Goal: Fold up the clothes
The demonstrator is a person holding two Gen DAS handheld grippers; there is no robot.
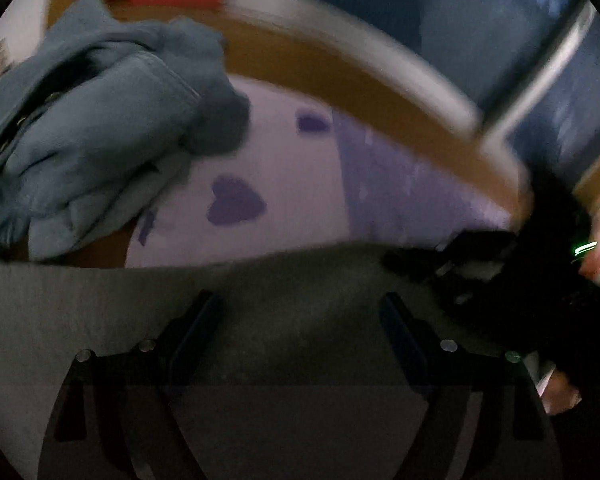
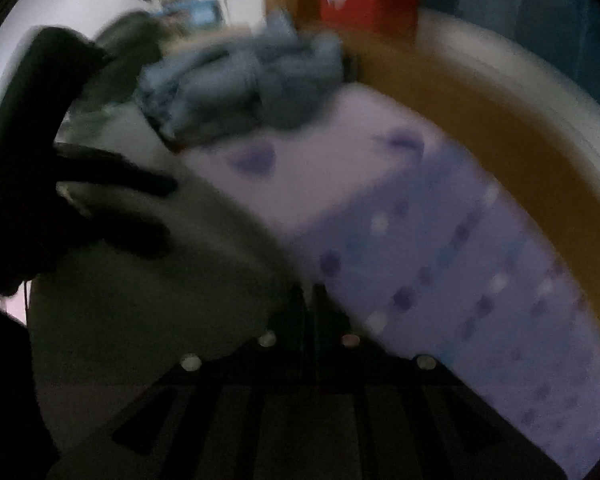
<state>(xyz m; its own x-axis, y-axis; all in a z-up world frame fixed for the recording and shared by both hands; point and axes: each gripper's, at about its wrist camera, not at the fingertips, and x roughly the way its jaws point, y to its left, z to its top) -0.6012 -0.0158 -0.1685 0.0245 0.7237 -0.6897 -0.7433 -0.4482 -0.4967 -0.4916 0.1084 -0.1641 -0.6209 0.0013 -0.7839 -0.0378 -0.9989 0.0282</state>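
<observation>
- I am folding the grey garment (image 1: pixel 260 320) that is lying on the bed (image 1: pixel 292 168); it is filling the lower half of both views, and its far edge is running across the left wrist view from nine o'clock to three o'clock.
- My left tongs (image 1: pixel 302 320) are released, the two jaws standing wide apart above the grey cloth with nothing between them.
- My right tongs (image 2: pixel 310 304) are clenched; the jaws are meeting at the edge of the garment. The picture is too blurred to show if a fold of cloth is pinched there, so I cannot tell if they are grasping it.
- To do this step well, I think the left tongs should be coming down on the near edge of the cloth and closing only on one layer, while the right tongs are keeping their corner steady, so the fold is staying straight.
- The garment is looking plain, dark grey, soft and rather flat, without wrinkles that I can see.
- A blue-grey garment (image 1: pixel 92 120) is lying bunched at about ten o'clock, apart from the grey one, not yet folded in my judgement.
- The bedsheet is pale lilac with purple hearts (image 1: pixel 236 200).
</observation>
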